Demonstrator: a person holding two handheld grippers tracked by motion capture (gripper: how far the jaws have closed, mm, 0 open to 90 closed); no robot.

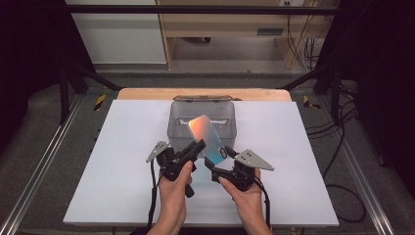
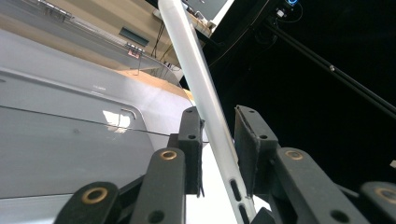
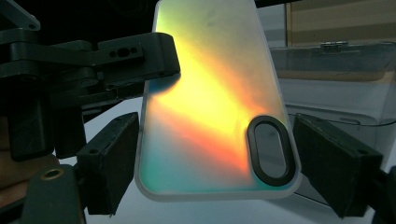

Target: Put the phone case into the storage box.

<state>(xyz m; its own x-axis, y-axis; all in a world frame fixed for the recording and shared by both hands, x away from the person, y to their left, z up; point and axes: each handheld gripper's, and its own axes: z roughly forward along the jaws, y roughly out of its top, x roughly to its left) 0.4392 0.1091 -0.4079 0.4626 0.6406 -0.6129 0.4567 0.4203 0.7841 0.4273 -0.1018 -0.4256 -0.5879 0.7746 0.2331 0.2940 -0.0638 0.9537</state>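
Observation:
An iridescent phone case [image 1: 208, 137], orange fading to teal with a black camera cut-out, hangs tilted in the air just in front of a clear plastic box [image 1: 176, 122]. My left gripper [image 1: 199, 145] pinches the case's long left edge; in the left gripper view that pale edge [image 2: 205, 102] runs up between the jaws of this gripper [image 2: 218, 121]. My right gripper [image 1: 221, 160] holds the lower end. In the right gripper view the case [image 3: 210, 93] sits across its width between the two jaws of that gripper [image 3: 215, 140], and the left gripper [image 3: 140, 56] overlaps its upper left side.
The clear box [image 3: 336, 70] stands open at the back middle of the white mat [image 1: 122, 161], its lid hinged against the wooden table edge [image 1: 147, 93]. Black frame posts and cables [image 1: 342, 147] flank the table. Bare mat lies to the left and right of the hands.

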